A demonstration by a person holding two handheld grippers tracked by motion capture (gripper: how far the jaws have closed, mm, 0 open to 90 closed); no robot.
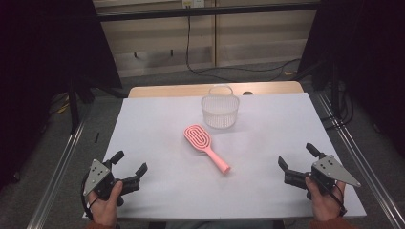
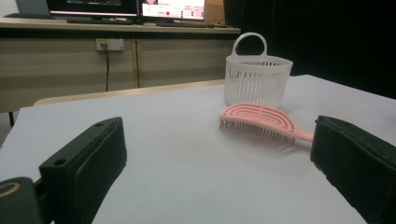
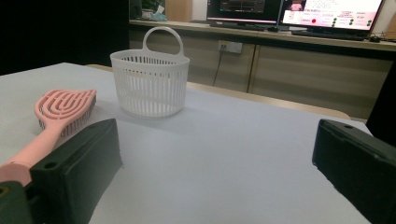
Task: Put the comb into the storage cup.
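A pink hairbrush (image 1: 205, 147) lies flat mid-table, its handle pointing toward the near right; it also appears as the hairbrush (image 2: 261, 121) and the hairbrush (image 3: 56, 116). Behind it stands a white slatted basket (image 1: 220, 110) with a loop handle, seen as the basket (image 2: 256, 77) and the basket (image 3: 150, 81). My left gripper (image 1: 129, 162) rests at the near left corner, open and empty. My right gripper (image 1: 297, 155) rests at the near right, open and empty. Both are well apart from the brush.
The white table top (image 1: 157, 133) has a wooden strip along its far edge. Metal rails (image 1: 62, 162) run along both sides. A cabinet with monitors (image 3: 299, 11) stands beyond the table, and cables trail on the floor behind.
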